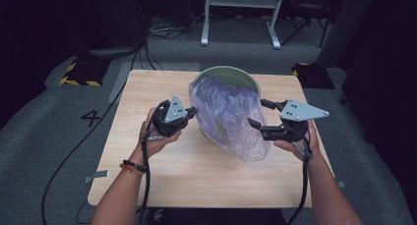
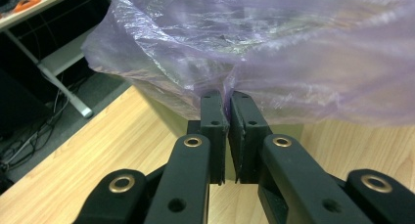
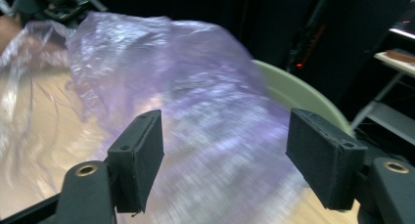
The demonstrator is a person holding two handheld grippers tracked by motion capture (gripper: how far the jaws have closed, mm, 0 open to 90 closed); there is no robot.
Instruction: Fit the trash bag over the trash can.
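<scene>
Tongs first: the left tongs (image 2: 226, 99) are pinched nearly shut on a fold of the thin, translucent purple plastic bag (image 1: 223, 114), the film gathered into the narrow slit between the two black jaws in the left gripper view. The right tongs (image 3: 225, 158) stand wide apart with nothing pressed between them; the bag's film lies beyond the gap, blurred, and I cannot tell whether either pad brushes it.

That bag is draped over the near side of a pale green round plastic bin (image 1: 246, 78) standing at the far middle of the light wooden worktop (image 1: 147, 171), with its loose lower end hanging down onto the boards toward the person.

What the next move seems to turn on: the bag lies between the two tongs, its long axis running from the bin's rim down toward the person, and its free right edge sits just inward of the open right tongs. The right hand is the nearer one to that edge.

Both forearms come in from the near side, hands level, each gripper pointing inward at the bag.
</scene>
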